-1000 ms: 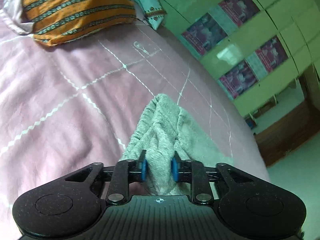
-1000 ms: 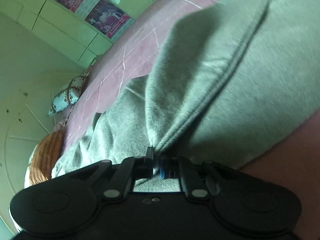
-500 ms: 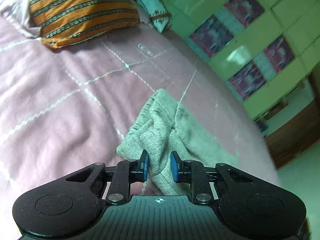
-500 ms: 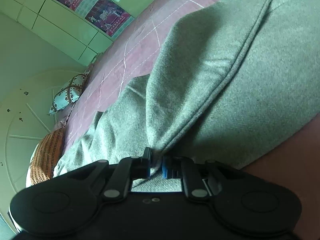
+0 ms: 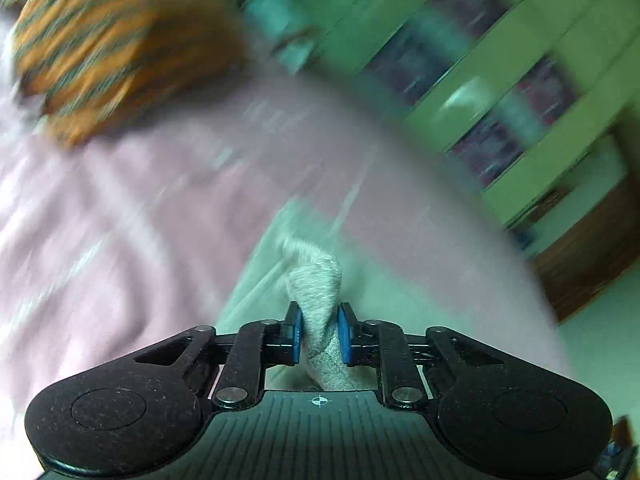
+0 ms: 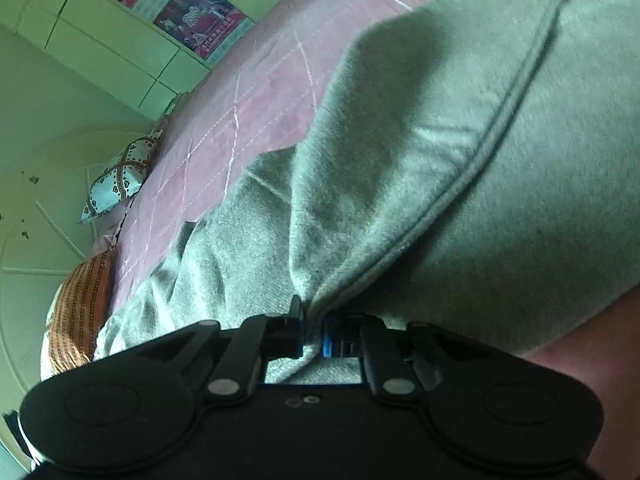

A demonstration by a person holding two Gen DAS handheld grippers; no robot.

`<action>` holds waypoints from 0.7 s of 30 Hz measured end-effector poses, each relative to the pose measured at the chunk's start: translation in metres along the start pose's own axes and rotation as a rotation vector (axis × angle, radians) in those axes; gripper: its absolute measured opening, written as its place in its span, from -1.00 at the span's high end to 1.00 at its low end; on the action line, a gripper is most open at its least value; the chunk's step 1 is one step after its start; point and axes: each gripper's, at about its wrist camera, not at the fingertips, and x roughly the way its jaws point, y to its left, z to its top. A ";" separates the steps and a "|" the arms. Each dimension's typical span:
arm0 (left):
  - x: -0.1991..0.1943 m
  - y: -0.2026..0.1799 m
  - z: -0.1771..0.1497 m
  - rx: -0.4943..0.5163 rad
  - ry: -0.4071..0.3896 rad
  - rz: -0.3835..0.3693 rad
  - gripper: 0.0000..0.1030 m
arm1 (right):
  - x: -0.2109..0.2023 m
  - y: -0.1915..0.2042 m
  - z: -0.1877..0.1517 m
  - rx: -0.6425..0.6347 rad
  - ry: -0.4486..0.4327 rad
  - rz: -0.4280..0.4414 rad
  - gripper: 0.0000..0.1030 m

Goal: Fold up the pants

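Pants (image 5: 318,300) between left gripper (image 5: 319,334) pads — seemingly.

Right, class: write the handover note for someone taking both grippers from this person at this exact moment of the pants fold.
Left gripper: shut on a bunched part of the grey pants; its view is motion-blurred.
Right gripper: shut on the pants' seamed edge.
The pants lie spread on the pink bedsheet, with the orange striped pillow and a patterned pillow at the far end.
Done: both grips secured.
Left: carry out the fold, lay it flat, release. How many folds are already made cannot be told.
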 end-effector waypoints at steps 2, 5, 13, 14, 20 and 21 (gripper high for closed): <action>-0.016 -0.011 0.012 0.025 -0.114 -0.100 0.65 | -0.026 0.015 0.004 -0.040 -0.122 0.095 1.00; -0.001 -0.002 0.012 0.055 -0.010 -0.009 0.65 | -0.044 0.023 -0.001 -0.088 -0.211 0.146 1.00; 0.023 0.021 -0.008 0.040 0.186 0.121 0.62 | 0.006 -0.001 -0.017 -0.051 0.029 -0.046 1.00; 0.021 0.020 -0.006 0.044 0.185 0.123 0.62 | 0.006 0.000 -0.016 -0.056 0.034 -0.049 1.00; -0.003 0.013 -0.002 0.060 0.084 0.066 0.63 | -0.020 0.011 -0.012 -0.058 -0.022 0.056 1.00; -0.001 0.015 -0.005 0.074 0.108 0.099 0.63 | -0.021 0.011 -0.014 -0.056 -0.021 0.066 1.00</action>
